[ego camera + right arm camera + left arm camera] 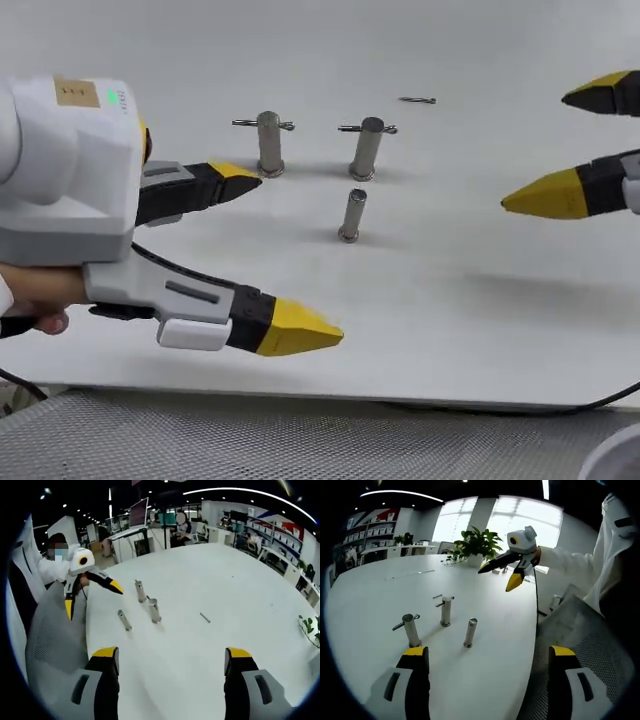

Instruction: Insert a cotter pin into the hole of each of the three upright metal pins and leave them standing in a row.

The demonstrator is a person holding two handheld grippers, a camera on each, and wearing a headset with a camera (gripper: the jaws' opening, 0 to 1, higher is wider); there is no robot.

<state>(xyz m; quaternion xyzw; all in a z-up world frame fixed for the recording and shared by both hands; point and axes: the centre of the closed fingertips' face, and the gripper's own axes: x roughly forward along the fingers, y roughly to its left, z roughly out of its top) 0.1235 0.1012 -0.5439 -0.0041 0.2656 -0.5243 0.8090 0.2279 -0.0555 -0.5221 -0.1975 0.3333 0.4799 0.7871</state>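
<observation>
Three upright metal pins stand on the white table (pixel 450 300). The left pin (pixel 269 143) and the middle pin (pixel 367 148) each carry a cotter pin through the top. In front of them a shorter pin (pixel 351 215) has nothing in it; in the left gripper view it is the bare pin (pixel 470 632). A loose cotter pin (pixel 417 100) lies flat behind them, also seen as the cotter pin (pixel 205 617). My left gripper (pixel 285 255) hovers open to the left of the pins. My right gripper (pixel 535 150) hovers open at the right, holding nothing.
A grey mesh mat (pixel 300 440) lies along the table's near edge with a black cable over it. A white rounded object (pixel 615 460) sits at the bottom right corner. A potted plant (pixel 475 542) stands at the table's far end.
</observation>
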